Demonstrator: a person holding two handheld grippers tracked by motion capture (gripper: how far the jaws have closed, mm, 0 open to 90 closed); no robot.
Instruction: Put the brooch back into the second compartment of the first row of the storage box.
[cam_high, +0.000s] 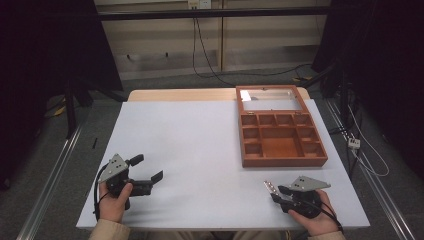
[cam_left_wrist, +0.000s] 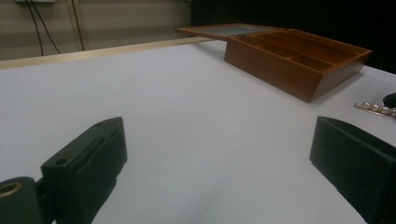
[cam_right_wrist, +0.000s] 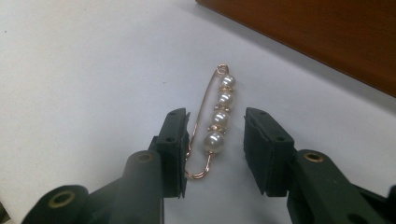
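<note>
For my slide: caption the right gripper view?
Open right gripper straddling a pearl pin on the white table.

text: none legible | labels/brands: none | numbers/signs: none | checked: box (cam_high: 280, 145), pin (cam_right_wrist: 215, 121), tabletop (cam_high: 190, 150)

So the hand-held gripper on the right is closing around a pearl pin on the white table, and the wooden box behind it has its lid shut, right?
Not quite: the wooden box is open, its glass lid folded back flat and the compartments bare, as the high view shows. The rest holds: the right hand-held gripper has its jaws either side of the pearl pin on the white table.
</note>
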